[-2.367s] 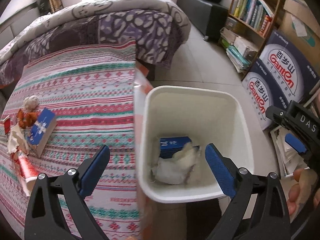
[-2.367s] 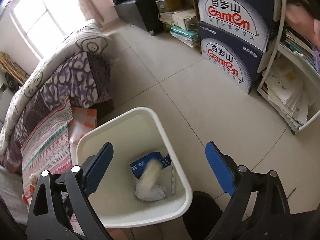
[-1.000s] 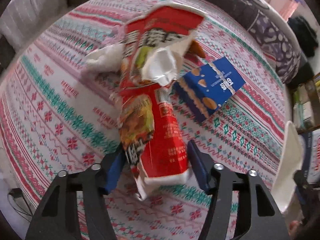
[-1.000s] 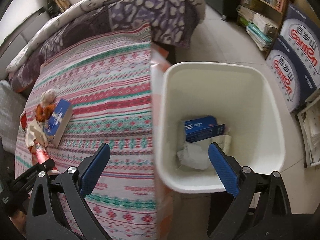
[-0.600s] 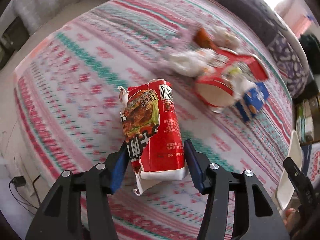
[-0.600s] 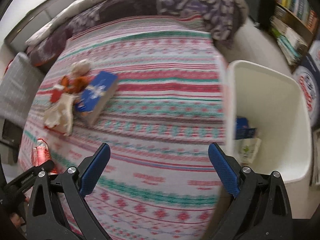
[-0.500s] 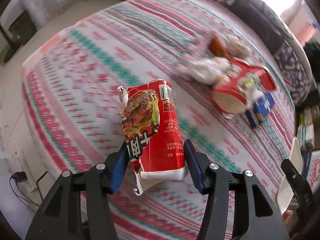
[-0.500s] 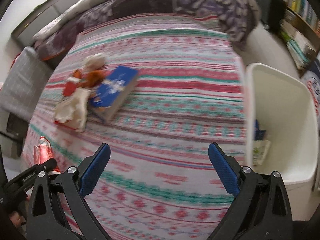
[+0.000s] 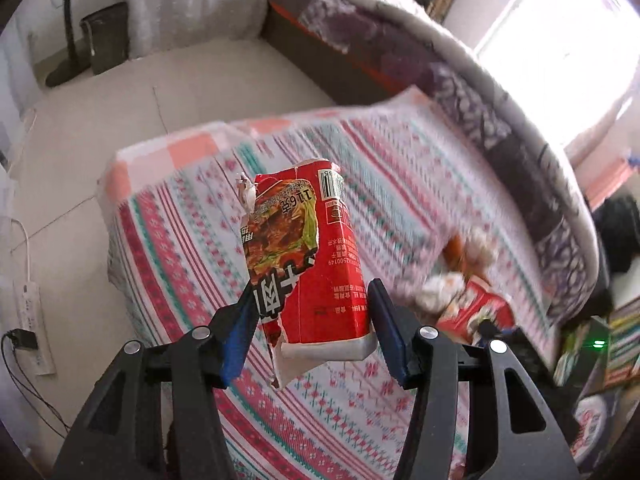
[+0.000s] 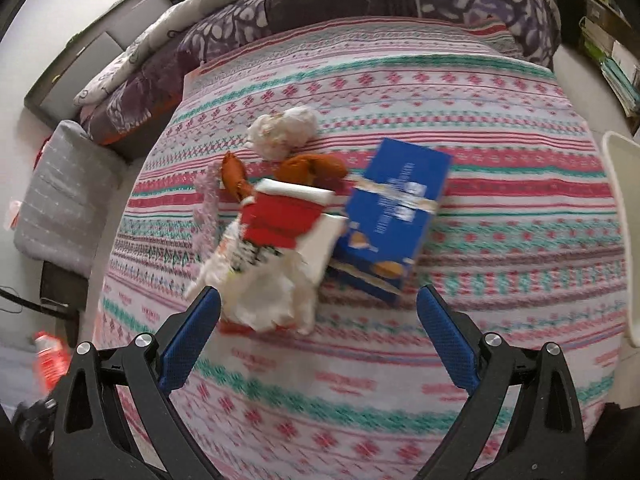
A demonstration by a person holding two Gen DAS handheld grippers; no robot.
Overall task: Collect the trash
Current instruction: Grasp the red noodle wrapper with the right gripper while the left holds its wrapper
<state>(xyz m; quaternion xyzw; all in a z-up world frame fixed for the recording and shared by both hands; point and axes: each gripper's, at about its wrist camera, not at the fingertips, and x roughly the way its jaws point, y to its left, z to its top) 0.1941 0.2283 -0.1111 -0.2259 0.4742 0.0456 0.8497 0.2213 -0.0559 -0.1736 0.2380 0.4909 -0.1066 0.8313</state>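
Left claw (image 9: 310,334) pinches a torn red carton (image 9: 308,256) by its lower end, blue pads pressed to both sides, carton upright and clear of the bed (image 9: 192,216). Grip is low on the pack, prob. so the ragged top stays free and the whole piece can be dropped straight into a bin.

Right claw (image 10: 316,336) hangs spread wide over the striped bedspread, nothing between its pads, aimed at the remaining litter: a blue box (image 10: 396,216), a second red carton (image 10: 286,216), crumpled white paper (image 10: 268,288), a tissue ball (image 10: 286,130) and brown scraps (image 10: 312,166). All lie bunched together, touching or overlapping, mid-bed. The wide spread looks like prep for the broad box or carton, though which one is the target can't be told.

Left view alone shows the held carton close up, w/ the pile only a blur at right, beside the right claw's tip. Right view alone shows the pile laid out, plus the white bin (image 10: 624,240) rim at the bed's right edge. It also catches the held carton as a small red smear at lower left, well apart from the heap.

Trash in hand: one piece. The rest sits on the bed.
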